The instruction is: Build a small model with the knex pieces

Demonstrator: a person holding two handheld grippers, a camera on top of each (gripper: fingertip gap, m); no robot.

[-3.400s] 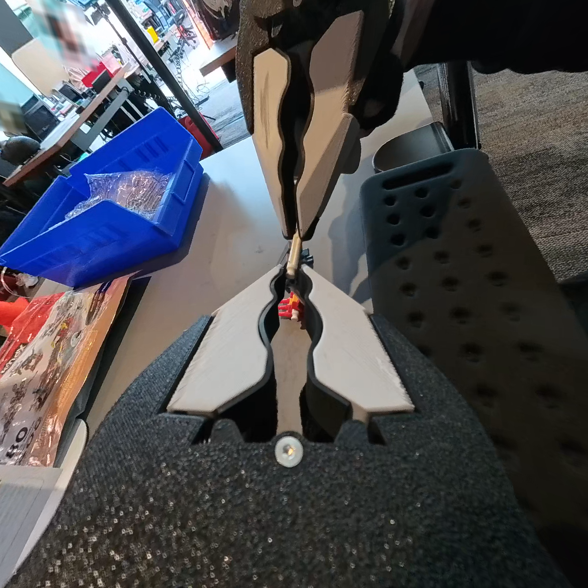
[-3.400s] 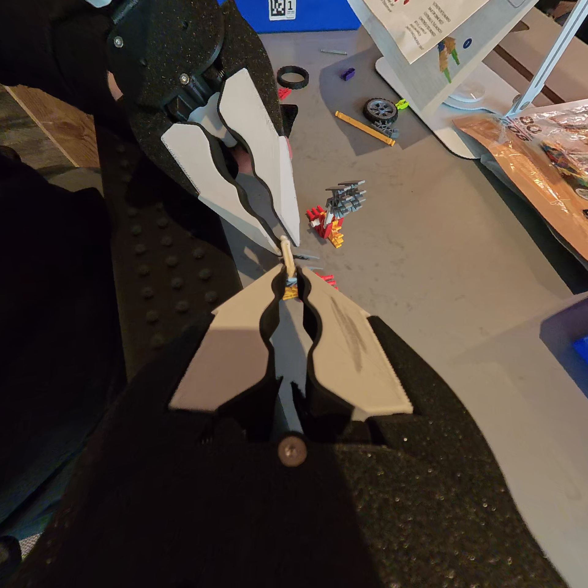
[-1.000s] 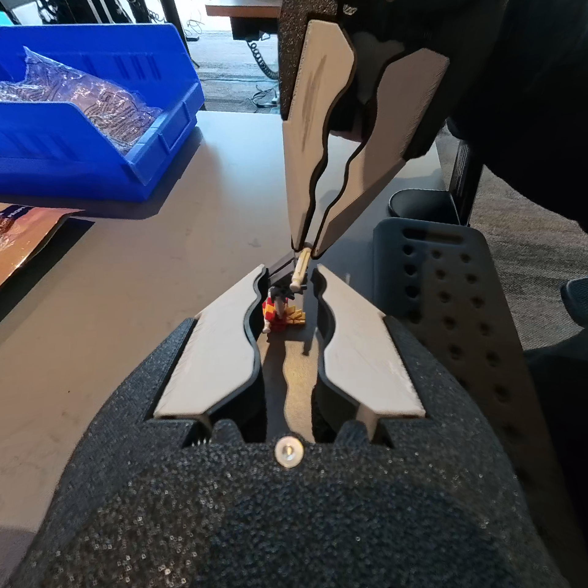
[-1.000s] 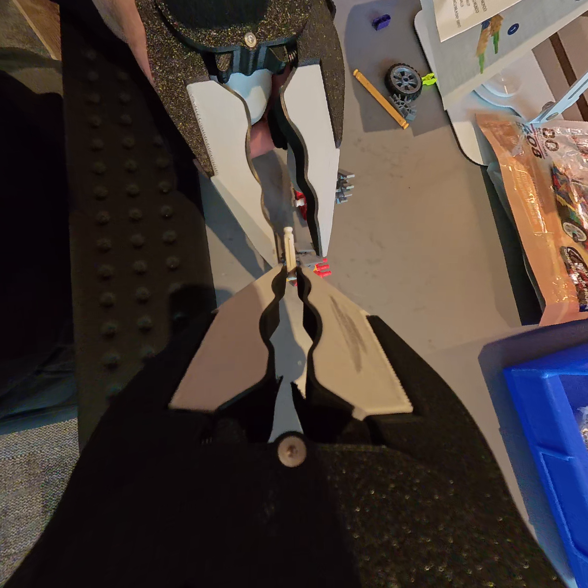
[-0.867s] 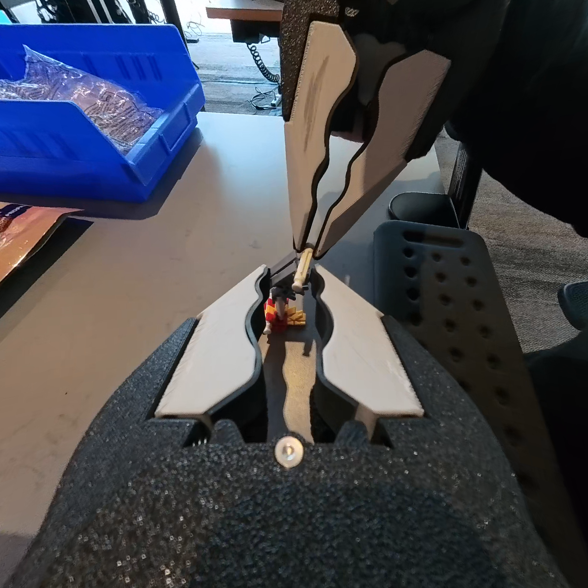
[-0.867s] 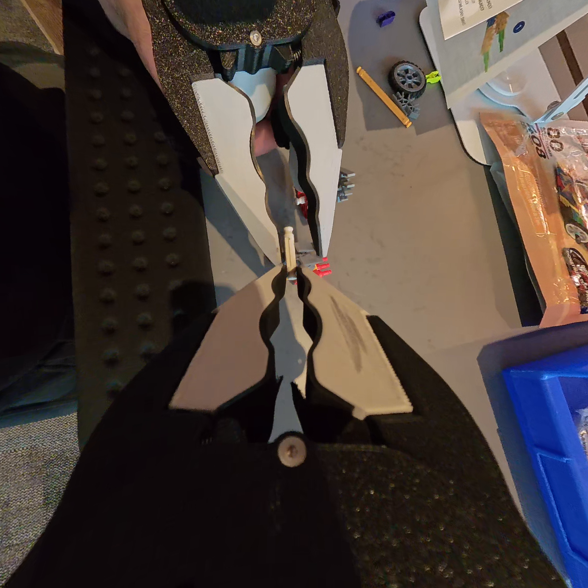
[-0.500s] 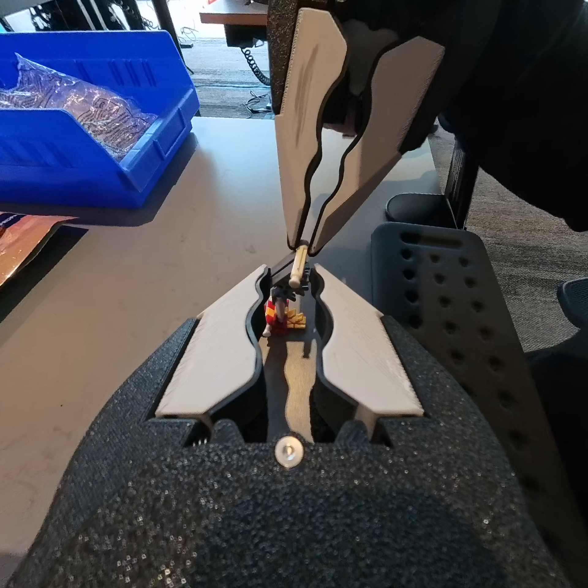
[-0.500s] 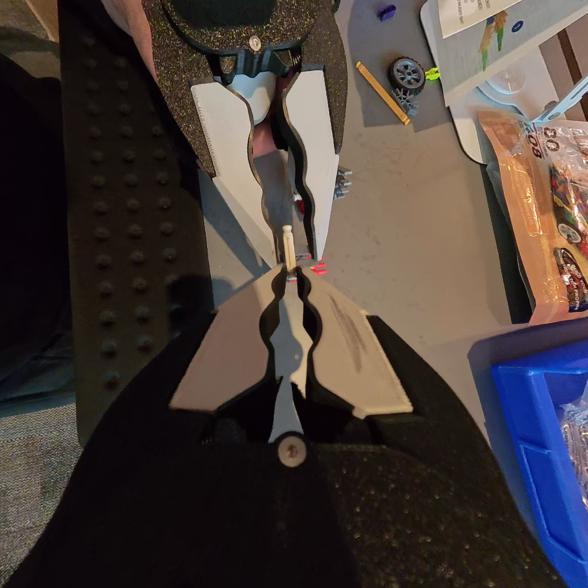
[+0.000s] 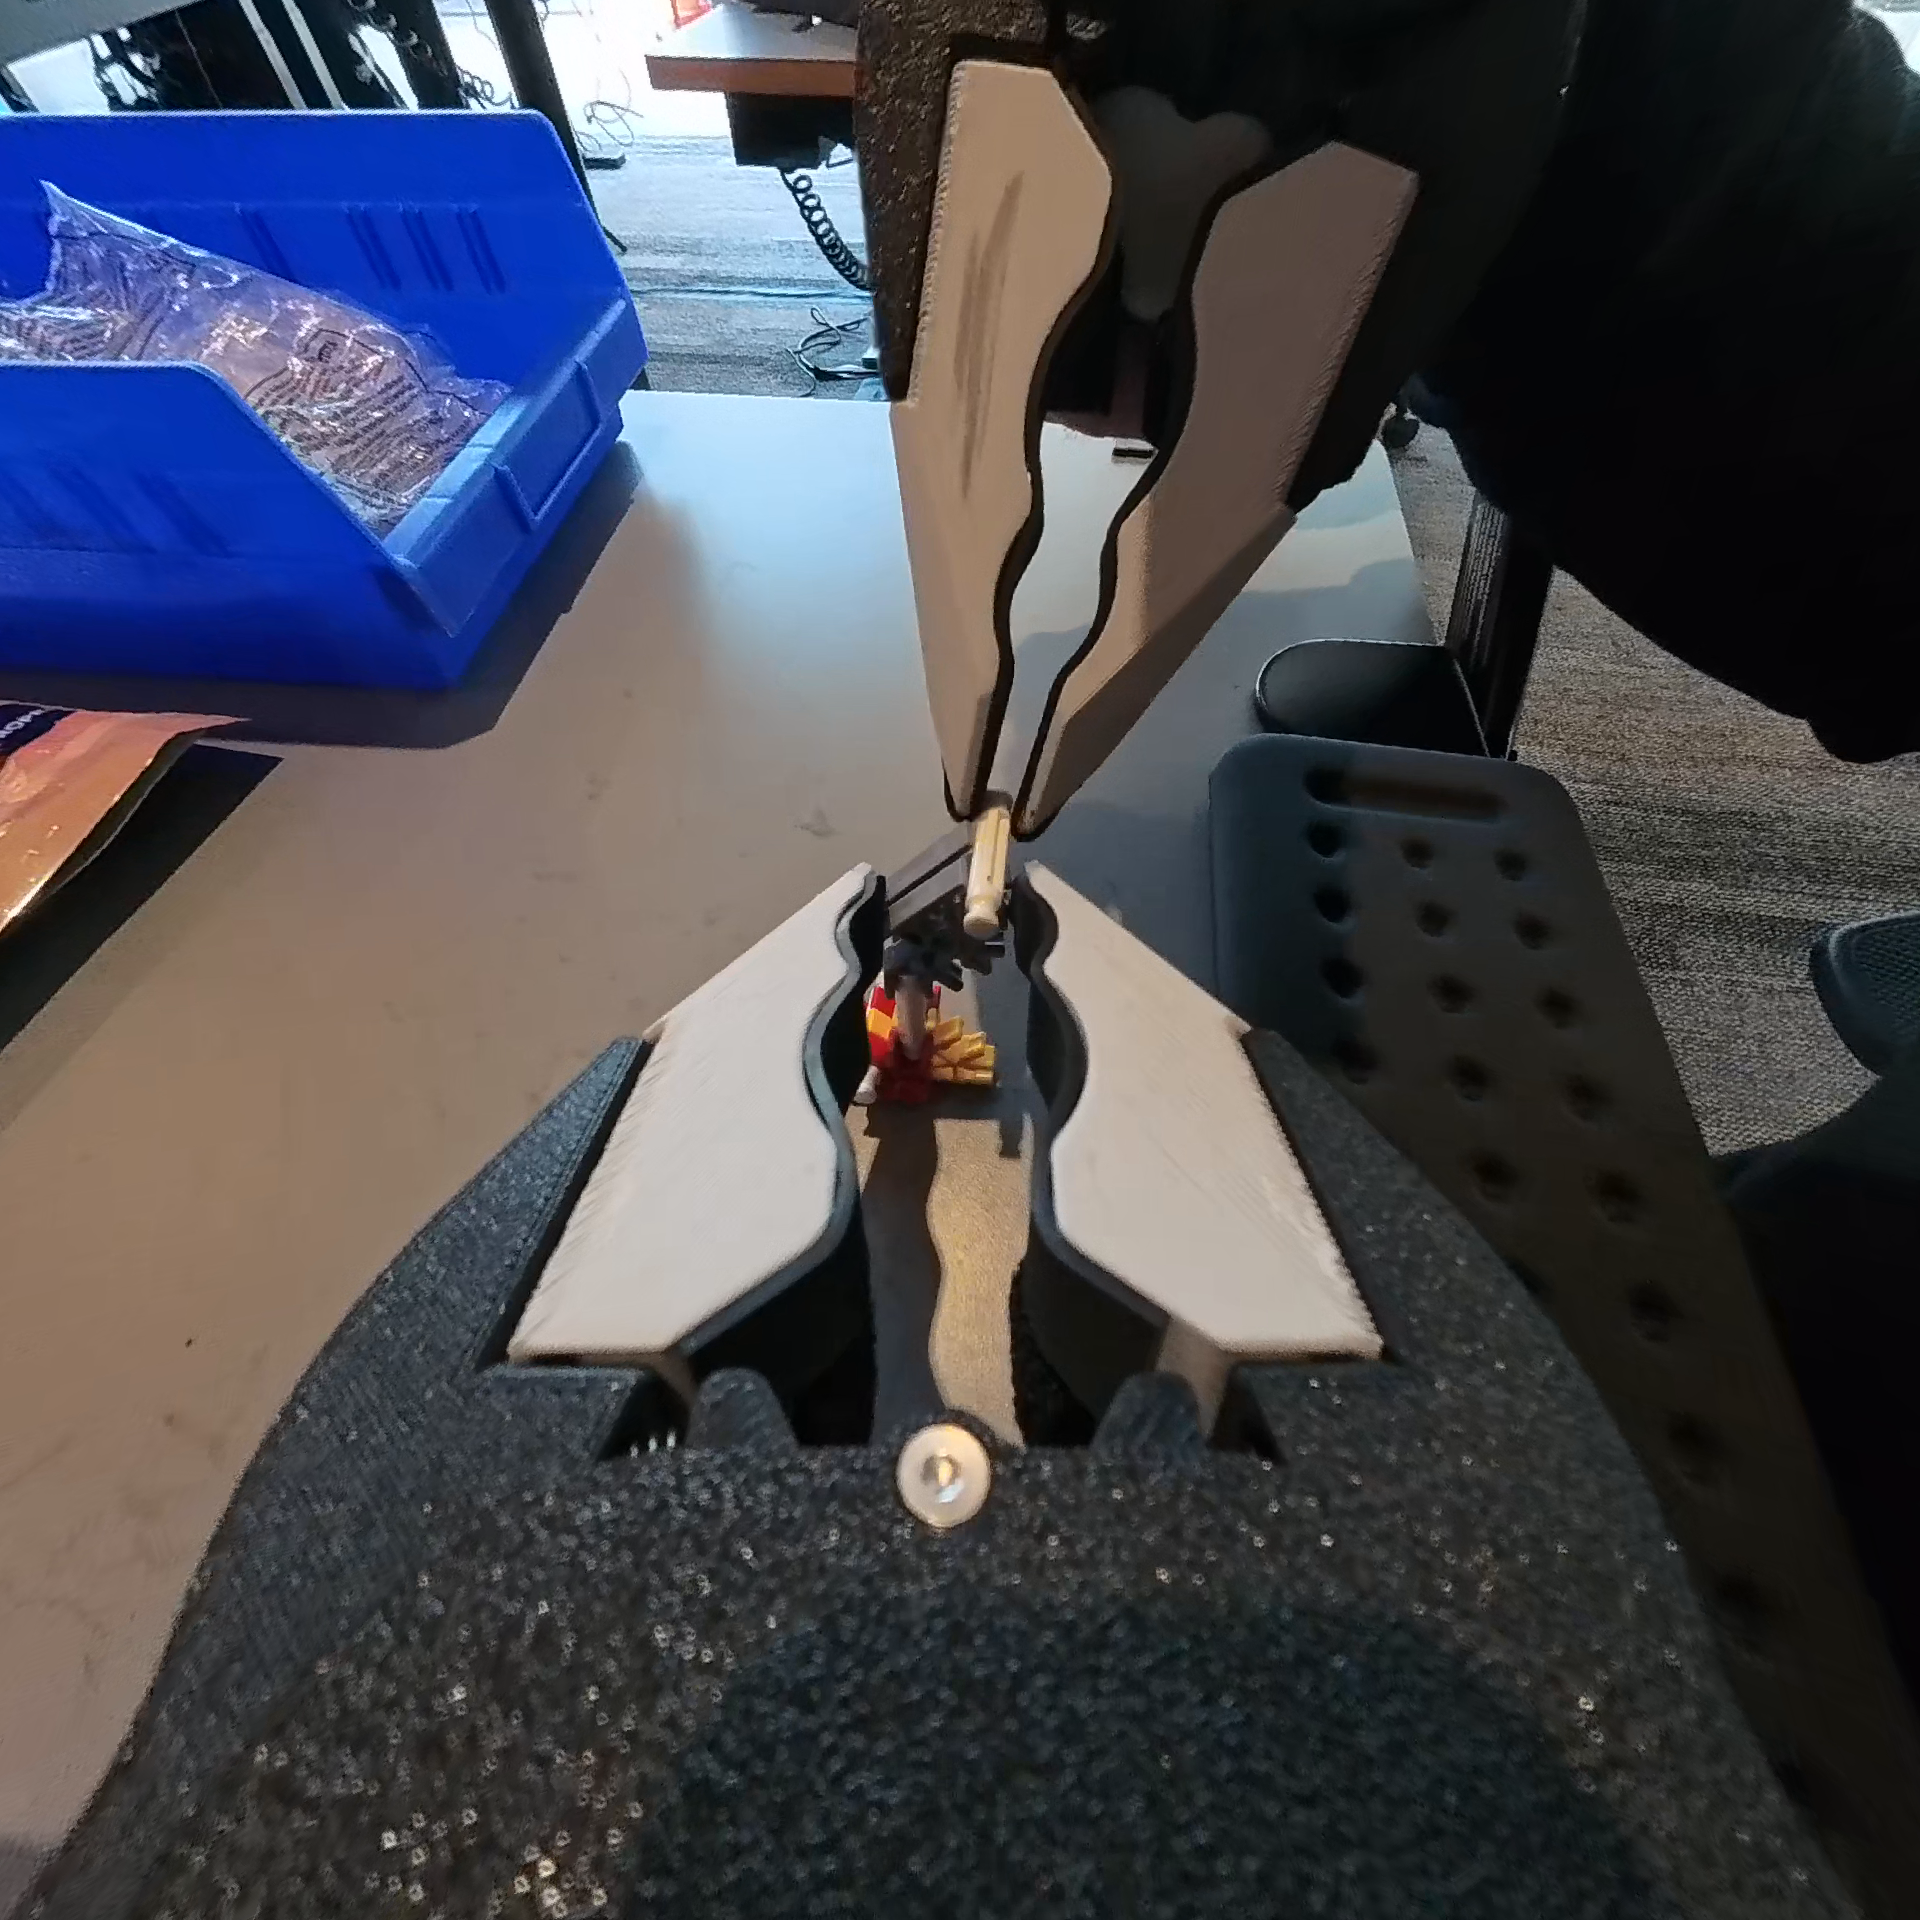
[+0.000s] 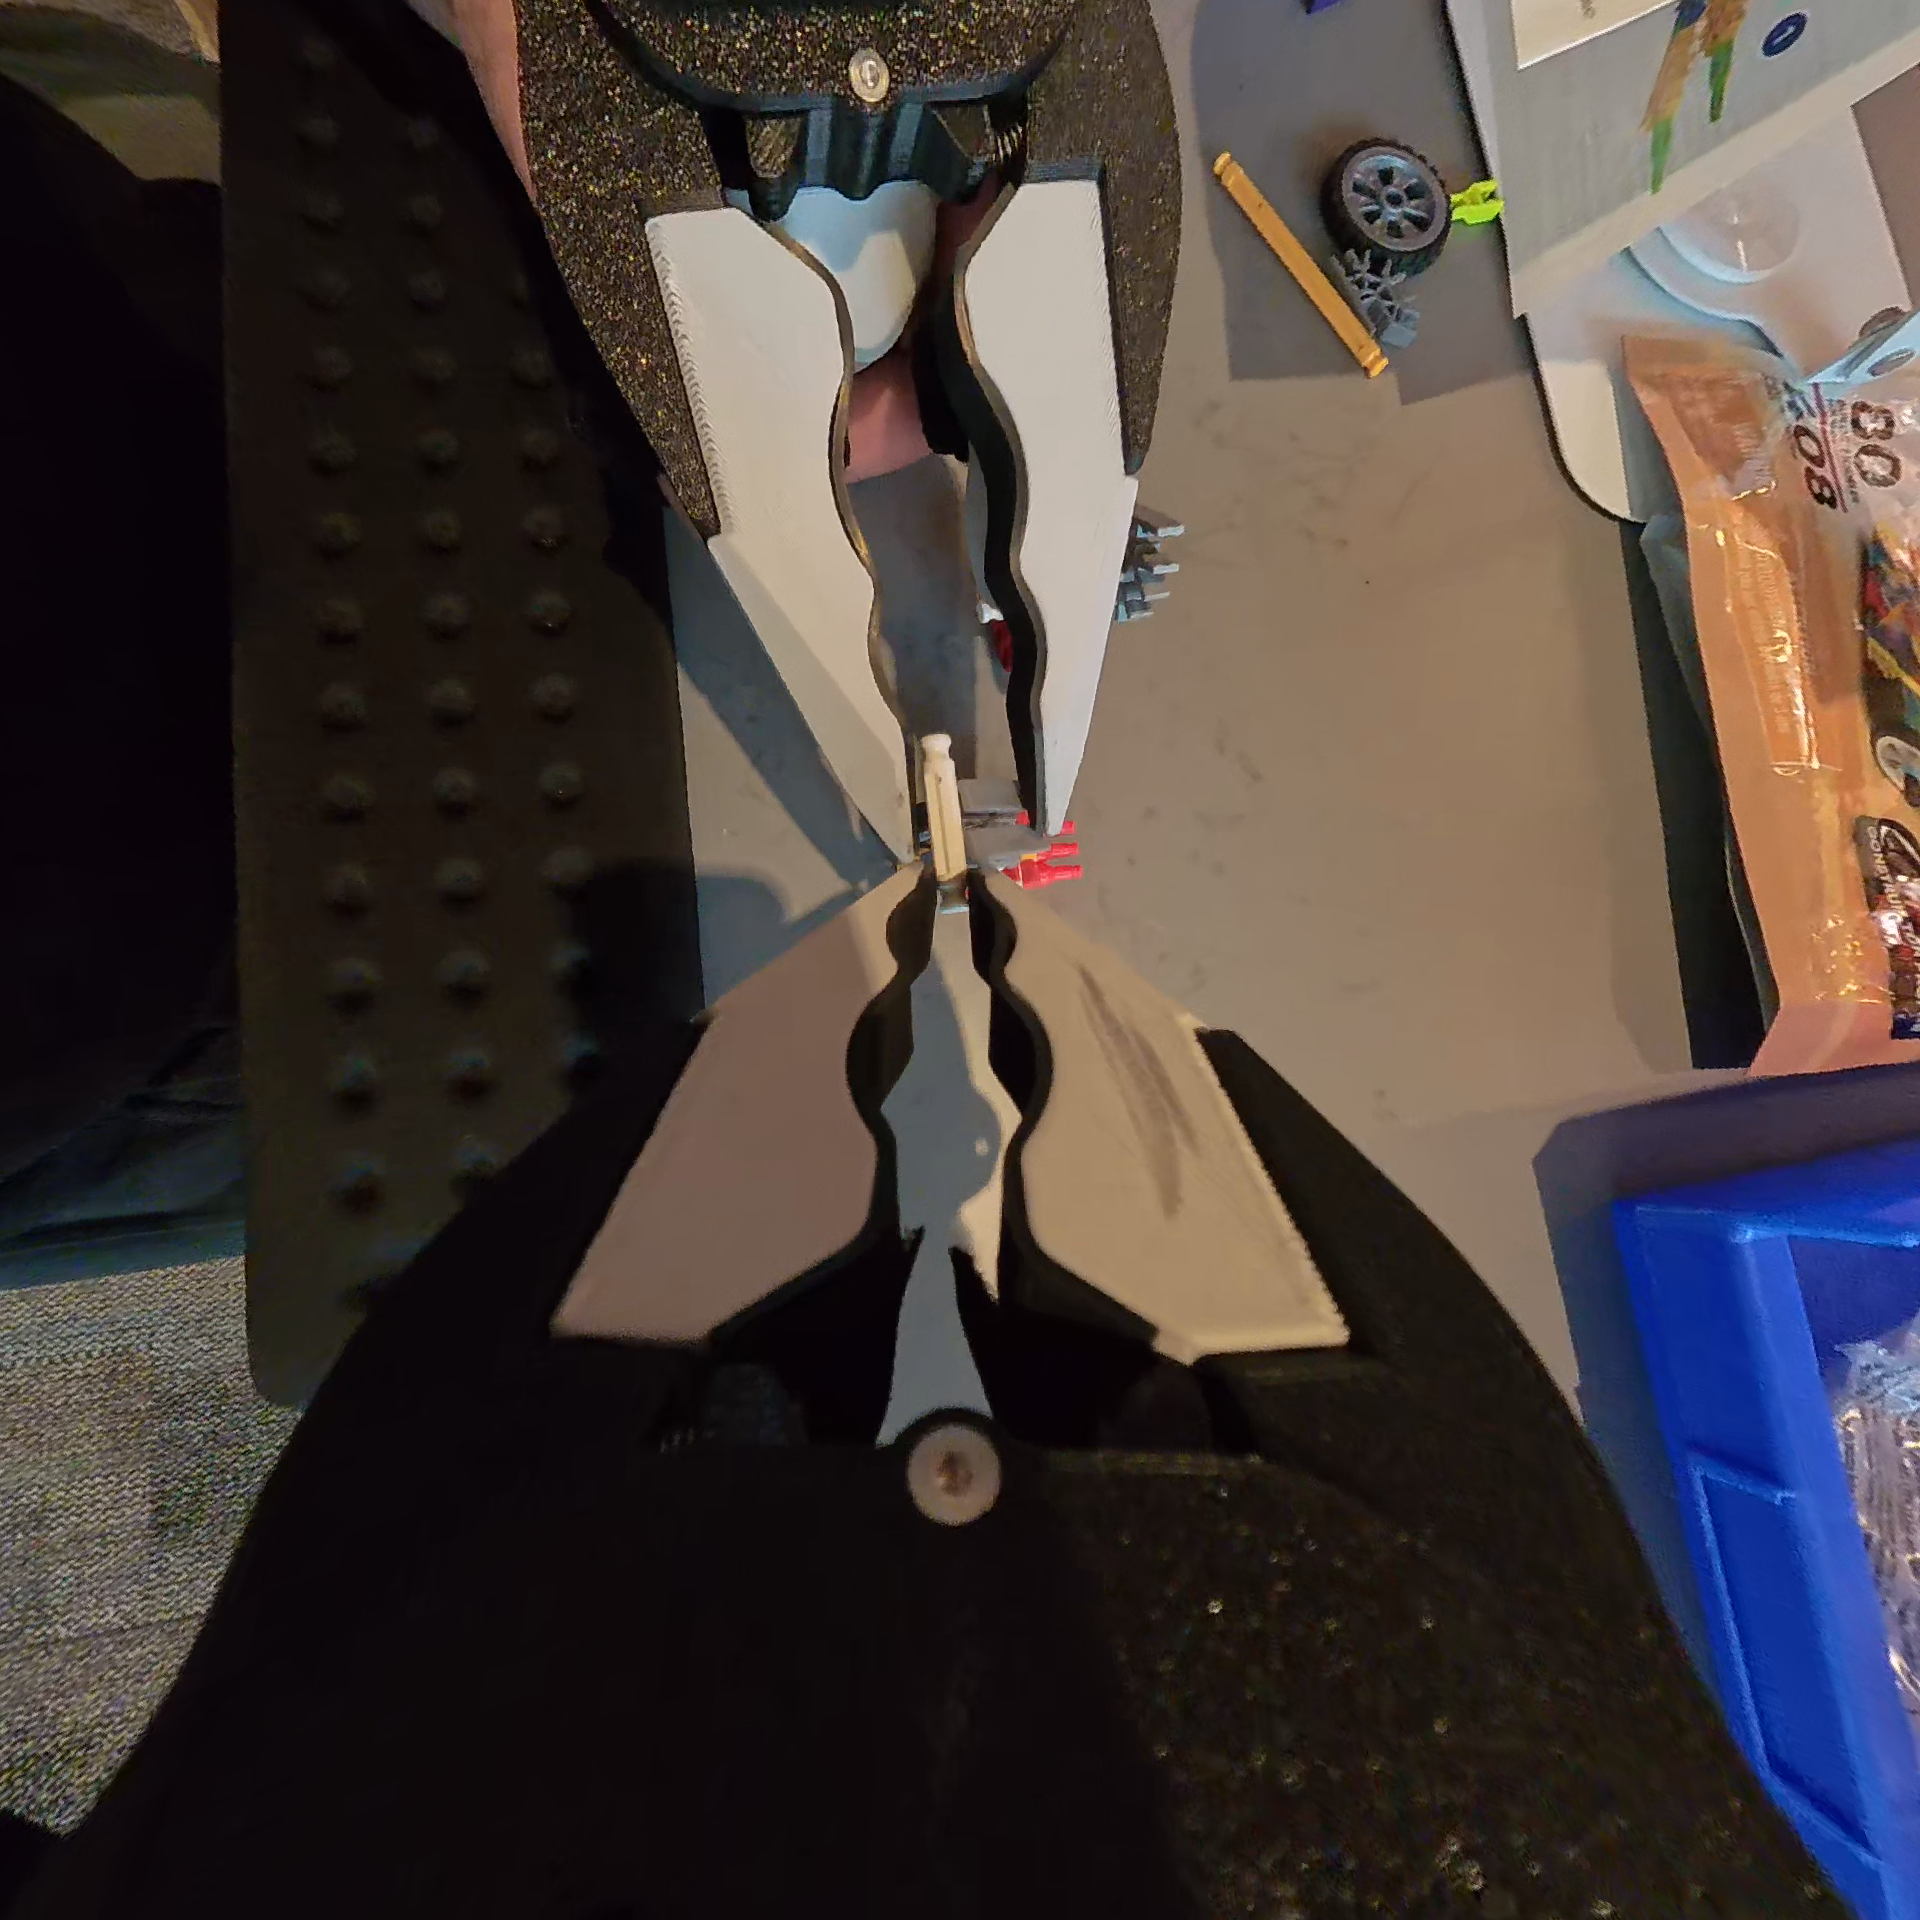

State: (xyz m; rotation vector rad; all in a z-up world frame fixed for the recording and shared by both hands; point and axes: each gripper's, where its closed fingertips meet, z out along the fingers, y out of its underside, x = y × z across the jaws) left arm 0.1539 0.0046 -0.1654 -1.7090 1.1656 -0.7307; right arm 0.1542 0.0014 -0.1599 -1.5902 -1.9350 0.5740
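Two tools meet tip to tip just above the tabletop (image 9: 416, 987), close to its near edge. The right tool (image 10: 945, 891) is pinched narrow on one end of a cream peg (image 10: 940, 805), and it has kept that grip throughout. What has changed is the left tool (image 9: 951, 894). A few seconds back its jaws were almost together, and now they stand a little apart. Over the last second we see hardly any further shift.

The peg's free end reaches down between the left tips, beside a small dark grey piece (image 9: 920, 878) that sits there. We cannot tell whether the left jaws press on that piece or only flank it. A red and yellow cluster (image 9: 920, 1049) lies on the tabletop just behind the left tips.

Room is tight on one side. The tabletop edge runs just beside both tools, with a black perforated panel (image 9: 1455, 1039) beyond it.

On the other side bare surface stretches towards a blue bin (image 9: 312, 520), which is well apart. A small wheel (image 10: 1390, 208), a yellow rod (image 10: 1299, 265) and an orange bag (image 10: 1766, 675) lie farther off, clear of the tools. Grey toothed parts (image 10: 1148, 571) sit just beside the left tool.
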